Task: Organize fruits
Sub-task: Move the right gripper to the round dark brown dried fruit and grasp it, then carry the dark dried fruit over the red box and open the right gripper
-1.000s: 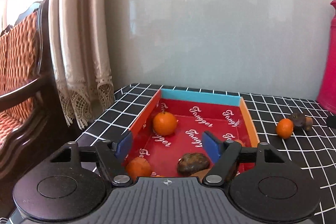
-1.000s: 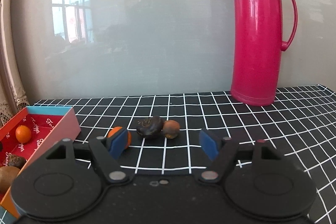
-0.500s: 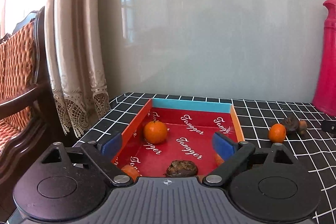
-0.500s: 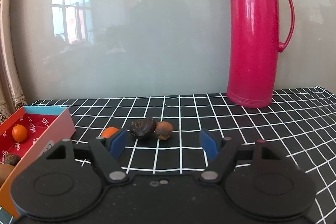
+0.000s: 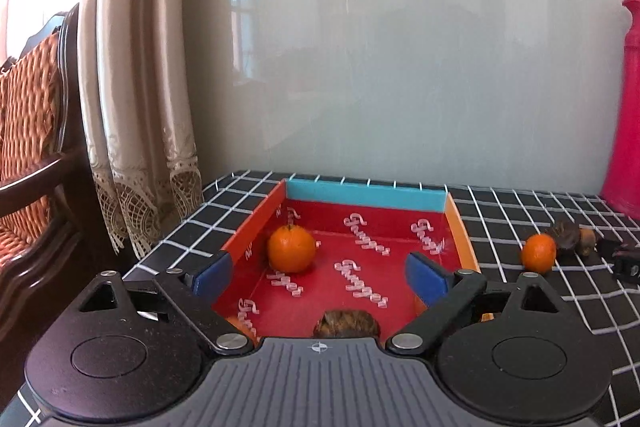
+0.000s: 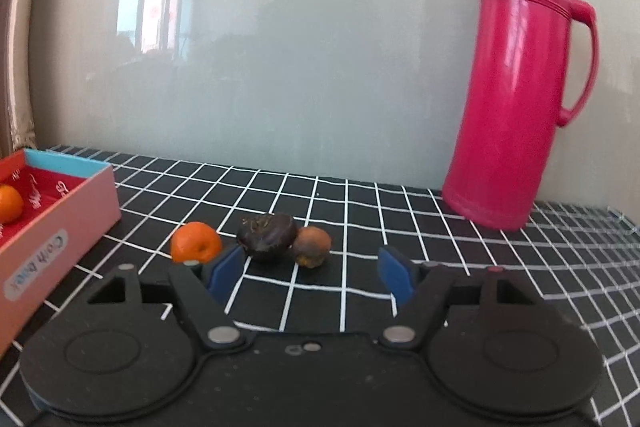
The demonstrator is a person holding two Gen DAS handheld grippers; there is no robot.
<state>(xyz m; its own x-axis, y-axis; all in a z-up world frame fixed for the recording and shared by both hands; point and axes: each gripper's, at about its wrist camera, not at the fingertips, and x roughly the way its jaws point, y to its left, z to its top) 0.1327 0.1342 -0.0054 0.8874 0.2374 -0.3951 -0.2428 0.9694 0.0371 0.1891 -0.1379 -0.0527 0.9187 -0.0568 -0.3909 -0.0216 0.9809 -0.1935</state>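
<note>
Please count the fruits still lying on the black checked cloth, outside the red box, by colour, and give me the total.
Orange: 1, the tangerine
Dark, almost black: 1, the dark fruit
Brown: 1, the small brown fruit, which touches the dark one
Total: 3 fruits on the cloth, all in front of the right tool, whose jaws are closing with nothing between them.

Orange tangerine in red box, another tangerine on table beside two dark fruits

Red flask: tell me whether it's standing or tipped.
Standing. The red flask sits base-down on the checked tablecloth, lid on top, handle at its side.
</note>
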